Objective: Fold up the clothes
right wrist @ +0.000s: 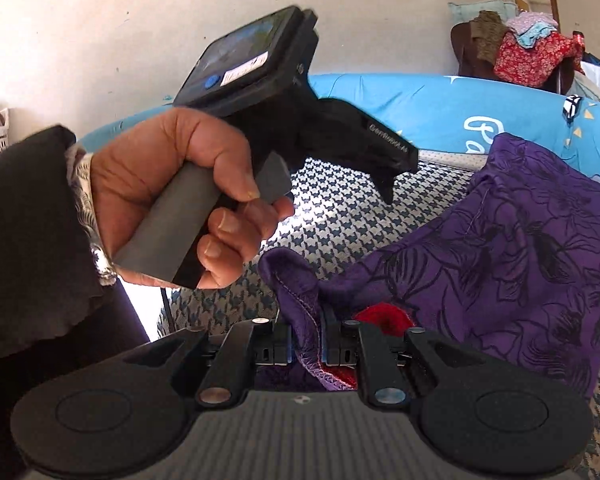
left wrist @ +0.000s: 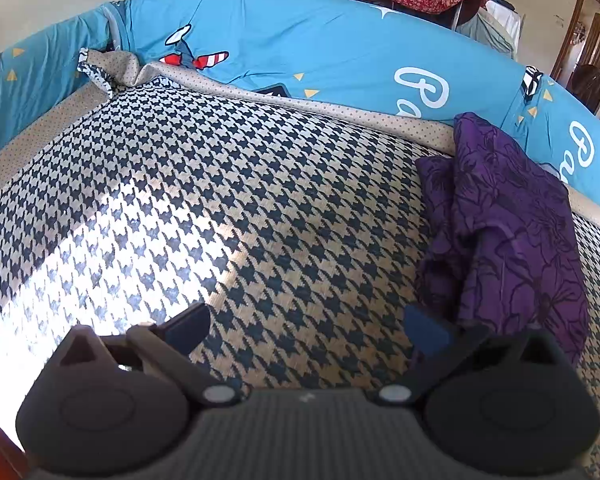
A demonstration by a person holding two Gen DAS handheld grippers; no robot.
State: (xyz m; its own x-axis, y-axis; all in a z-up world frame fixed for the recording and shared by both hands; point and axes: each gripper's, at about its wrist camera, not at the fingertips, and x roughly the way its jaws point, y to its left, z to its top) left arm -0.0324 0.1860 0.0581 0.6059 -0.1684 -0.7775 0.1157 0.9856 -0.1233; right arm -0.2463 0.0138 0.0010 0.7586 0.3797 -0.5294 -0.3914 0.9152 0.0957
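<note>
**Inspector A:** Location of the garment?

**Inspector B:** The purple floral-print cloth garment [left wrist: 512, 224] lies bunched on the right side of the bed, on the woven houndstooth mat in dark blue and tan [left wrist: 228, 200], near the turquoise printed bolster [left wrist: 300, 44] along the far edge. One corner is lifted off the mat.

**Inspector A:** State of the tongs?

**Inspector B:** The right tongs [right wrist: 306, 344] are clamped on a stitched hem of the garment; a red lining or label [right wrist: 384, 318] shows just behind the pinch. The left tongs [left wrist: 306, 326] stand wide apart, holding nothing, above bare mat just beside the garment. In the right wrist view a hand [right wrist: 180, 196] grips the grey handle of that left tool.

**Inspector A:** Step in hand?

**Inspector B:** My judgement: early. The garment is crumpled, not yet spread, and only one edge is secured.

**Inspector A:** Next move?

**Inspector B:** Probably the free tongs take a second point on the same hem, so that the piece can be drawn flat before any fold.

**Inspector A:** Materials?

**Inspector B:** The cloth appears thin and limp, draping in soft ridges, with an overlocked edge. The mat looks stiff, flat and coarse-woven, with a dotted beige border [left wrist: 380, 116].
</note>
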